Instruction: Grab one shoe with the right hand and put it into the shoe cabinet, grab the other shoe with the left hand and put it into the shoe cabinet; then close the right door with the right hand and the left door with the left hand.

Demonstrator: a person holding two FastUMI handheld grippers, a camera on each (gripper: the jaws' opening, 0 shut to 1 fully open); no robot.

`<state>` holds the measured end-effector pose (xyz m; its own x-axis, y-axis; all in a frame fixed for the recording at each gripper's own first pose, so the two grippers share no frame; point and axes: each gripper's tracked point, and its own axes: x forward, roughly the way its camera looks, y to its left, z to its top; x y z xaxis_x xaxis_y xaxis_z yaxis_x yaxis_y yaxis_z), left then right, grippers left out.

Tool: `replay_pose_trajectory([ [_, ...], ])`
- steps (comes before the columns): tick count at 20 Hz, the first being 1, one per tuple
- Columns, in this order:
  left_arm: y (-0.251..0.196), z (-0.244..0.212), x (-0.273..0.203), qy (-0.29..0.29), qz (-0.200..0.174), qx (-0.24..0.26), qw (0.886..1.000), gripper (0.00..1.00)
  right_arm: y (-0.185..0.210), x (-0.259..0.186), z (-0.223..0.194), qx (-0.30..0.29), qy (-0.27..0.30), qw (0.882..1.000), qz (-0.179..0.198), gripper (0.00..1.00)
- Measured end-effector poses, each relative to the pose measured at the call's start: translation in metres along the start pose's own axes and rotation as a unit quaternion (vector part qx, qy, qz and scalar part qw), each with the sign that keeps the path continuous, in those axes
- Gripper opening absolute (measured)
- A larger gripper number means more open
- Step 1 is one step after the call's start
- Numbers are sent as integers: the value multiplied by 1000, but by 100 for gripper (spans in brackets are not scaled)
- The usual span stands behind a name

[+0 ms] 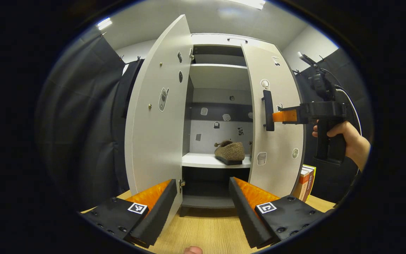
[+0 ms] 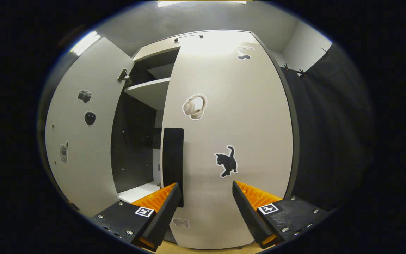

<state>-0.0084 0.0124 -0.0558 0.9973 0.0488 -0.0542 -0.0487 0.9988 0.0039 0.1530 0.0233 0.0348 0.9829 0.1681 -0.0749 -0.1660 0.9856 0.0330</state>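
Your right claw [image 2: 204, 197] is wide and pressed up to the right door [image 2: 231, 141], its fingers beside the handle [image 2: 173, 162]. Your left claw [image 1: 203, 195] is wide too, holding nothing, above the table [image 1: 206, 229] facing the cabinet [image 1: 220, 76]. One shoe [image 1: 229, 152] lies on the shelf [image 1: 203, 161]; the left door [image 1: 157, 116] stands open.
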Motion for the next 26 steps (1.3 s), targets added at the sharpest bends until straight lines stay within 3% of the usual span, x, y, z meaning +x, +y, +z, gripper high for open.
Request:
replay_pose_trajectory([
  [9,-7,5,-1,-3,-9,1,1000,94,0,-6,0,10,5,1000,-4,92],
  [17,-23,18,2,-17,-20,-5,1000,94,-34,-89,6,16,-10,999,-27,93],
  [22,-37,26,4,-25,-28,-10,999,97,-52,-140,-33,39,4,998,-45,93],
  [26,-43,26,1,-24,-29,-6,999,94,-66,-175,-72,24,24,997,-75,92],
])
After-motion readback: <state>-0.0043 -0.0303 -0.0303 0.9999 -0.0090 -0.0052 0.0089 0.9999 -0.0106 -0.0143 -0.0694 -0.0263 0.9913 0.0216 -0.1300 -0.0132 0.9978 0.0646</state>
